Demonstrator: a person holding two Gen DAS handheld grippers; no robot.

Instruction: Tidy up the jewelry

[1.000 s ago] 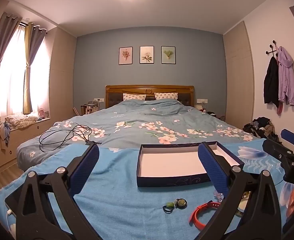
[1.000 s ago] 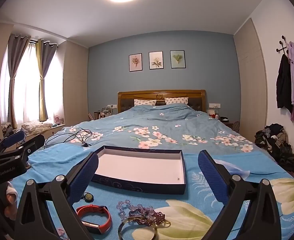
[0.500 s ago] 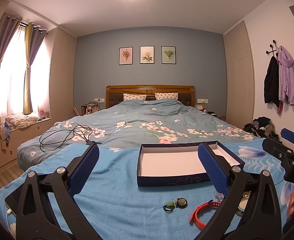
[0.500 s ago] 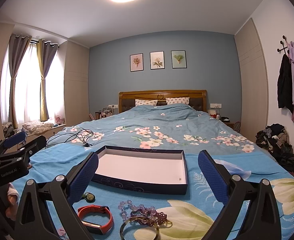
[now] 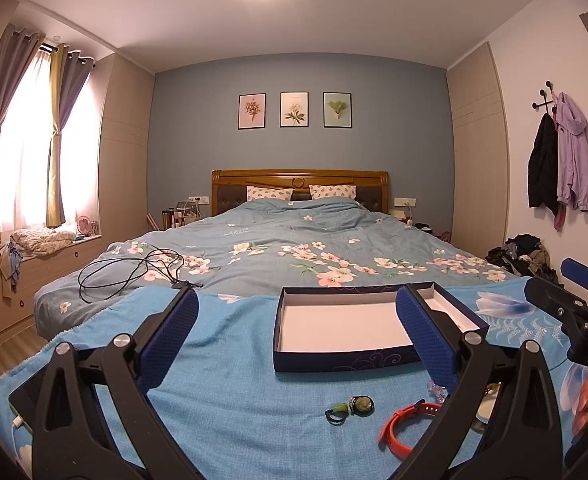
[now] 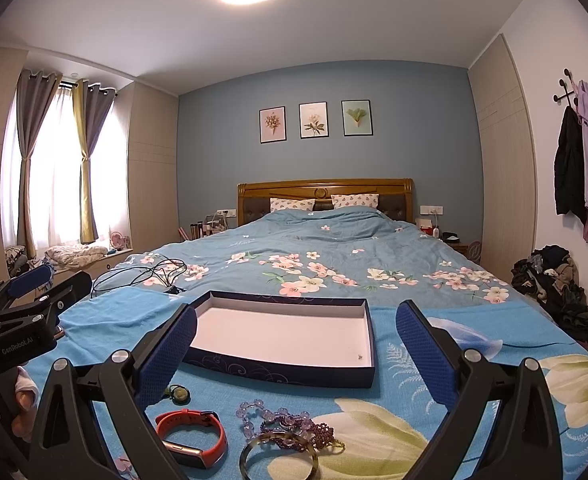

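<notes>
Both the left gripper [image 5: 295, 332] and right gripper [image 6: 295, 350] hover wide open and empty, the jewelry lying just before the empty box [image 6: 282, 374], the beaded bracelet [image 6: 286, 426] nearest the right one.

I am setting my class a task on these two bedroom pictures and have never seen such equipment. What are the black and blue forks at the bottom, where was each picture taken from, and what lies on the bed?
No robot here: a person holds a pair of tongs in each hand, with a camera on each looking along the fingers. One picture is from the left tongs, the other from the right tongs. Both are open and hold nothing. On the blue blanket sits an empty box. In front of it lie an orange wristband, purple beads, a bangle and a green ring.
</notes>
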